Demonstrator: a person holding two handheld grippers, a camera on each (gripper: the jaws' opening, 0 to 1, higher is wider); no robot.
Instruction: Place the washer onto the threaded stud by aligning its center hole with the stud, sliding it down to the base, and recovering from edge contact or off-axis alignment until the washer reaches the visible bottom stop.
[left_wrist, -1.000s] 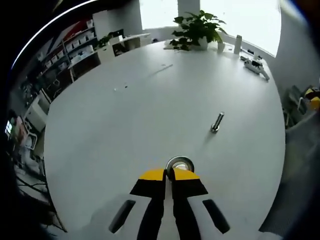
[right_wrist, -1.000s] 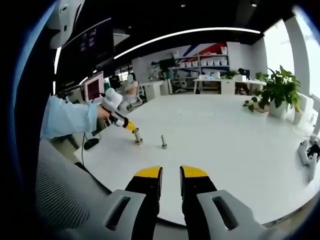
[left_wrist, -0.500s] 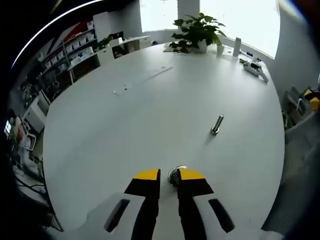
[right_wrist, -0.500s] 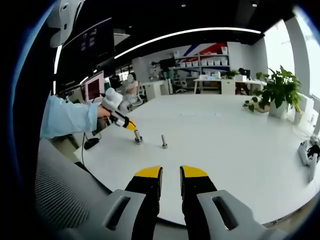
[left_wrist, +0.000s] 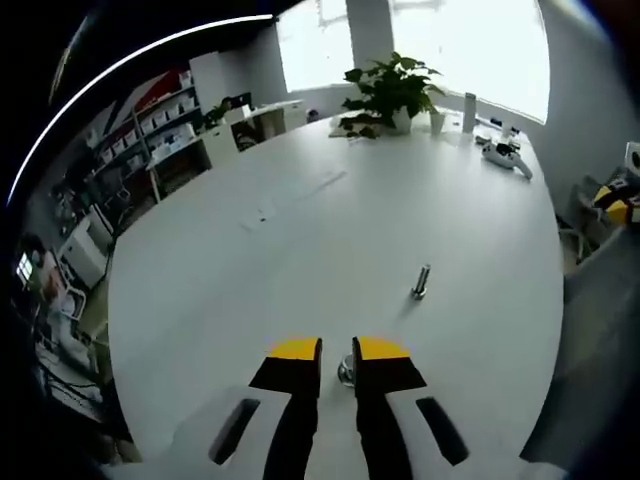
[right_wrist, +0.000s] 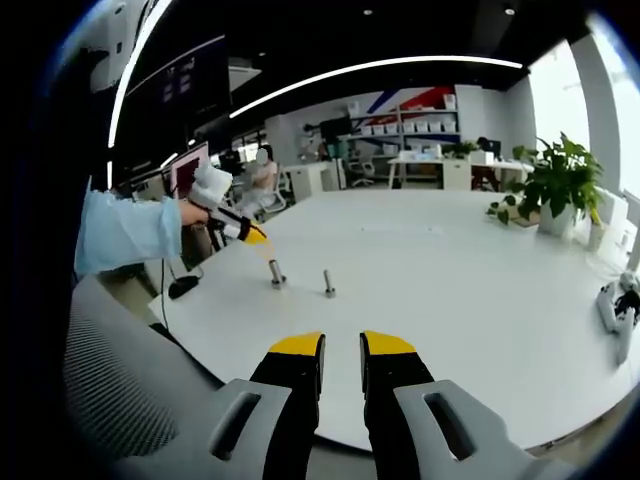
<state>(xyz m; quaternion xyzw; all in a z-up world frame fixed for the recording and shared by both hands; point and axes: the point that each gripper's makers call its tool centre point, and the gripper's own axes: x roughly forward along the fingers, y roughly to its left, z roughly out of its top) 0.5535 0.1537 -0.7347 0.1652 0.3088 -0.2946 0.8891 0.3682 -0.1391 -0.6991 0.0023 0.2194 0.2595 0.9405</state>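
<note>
I am getting strong daylight through the windows (left_wrist: 440, 45) at the far end in the left gripper view, and they are blowing out to plain white. The table (left_wrist: 300, 250) is reflecting that light evenly, so its surface is reading pale and nearly featureless. The stud (left_wrist: 421, 282) is throwing a short soft shadow toward me. In the right gripper view a ceiling light strip (right_wrist: 380, 68) is bending into an arc, and the ceiling around it is staying dark. Straight lines are curving hard toward the edges of both views, and the shelves (right_wrist: 410, 125) far off are looking soft and smeared.
</note>
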